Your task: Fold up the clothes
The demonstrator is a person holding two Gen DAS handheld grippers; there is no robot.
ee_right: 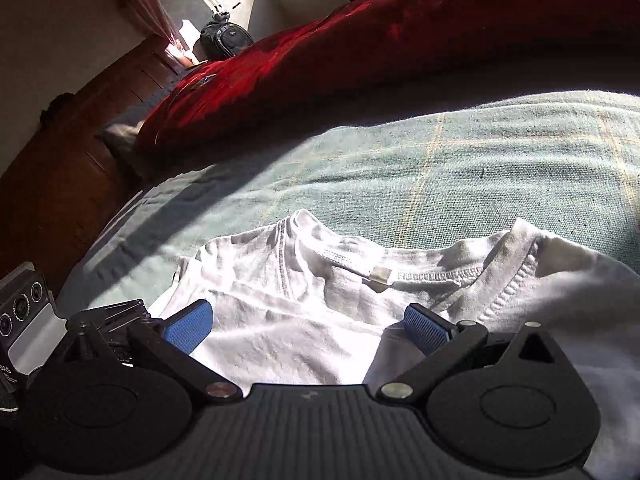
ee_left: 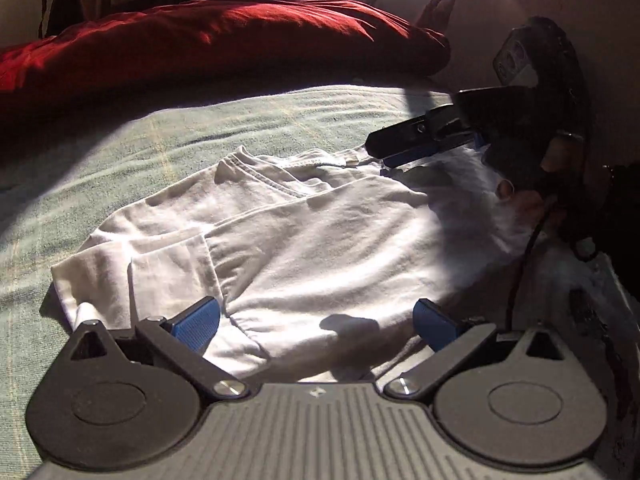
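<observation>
My left hand-held gripper [ee_left: 316, 324] and right hand-held gripper [ee_right: 308, 328] both gape empty over the half-folded white T-shirt [ee_left: 304, 232] on the bed [ee_left: 240, 128]; pinching one layer only could undo the sleeve fold

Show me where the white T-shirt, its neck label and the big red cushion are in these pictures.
white T-shirt [ee_left: 320, 240], left wrist view, on the middle of its spread body.
neck label [ee_right: 378, 279], right wrist view, on the small tab under the collar seam.
red cushion [ee_left: 240, 40], left wrist view, on its sunlit top.
</observation>
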